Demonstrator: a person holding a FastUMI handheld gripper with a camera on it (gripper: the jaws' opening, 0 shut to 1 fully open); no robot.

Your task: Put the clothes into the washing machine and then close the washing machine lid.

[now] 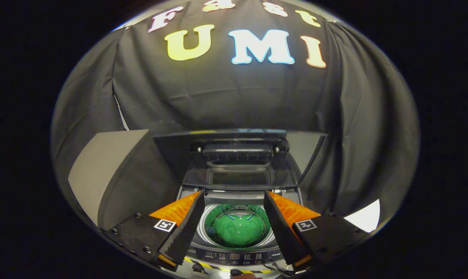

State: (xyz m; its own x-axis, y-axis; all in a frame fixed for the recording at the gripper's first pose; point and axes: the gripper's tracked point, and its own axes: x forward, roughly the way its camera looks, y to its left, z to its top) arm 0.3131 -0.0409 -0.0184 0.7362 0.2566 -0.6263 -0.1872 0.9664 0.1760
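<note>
A grey top-loading washing machine (pixel 234 257) stands just below and ahead of my fingers. Its dark lid (pixel 237 155) is folded up and stands upright behind the drum opening. A green garment (pixel 237 230) lies inside the steel drum (pixel 210 215), seen down between my fingers. My gripper (pixel 234 203) hangs above the opening, open, with nothing between its black pads. The orange-backed left finger (pixel 179 221) and right finger (pixel 284 221) sit over the two sides of the drum's rim.
A grey panel (pixel 106 170) stands to the left of the machine. Black cloth walls close in behind and to both sides. The control strip (pixel 234 256) runs along the machine's near edge, with yellow-black striped tape (pixel 208 265) just below it.
</note>
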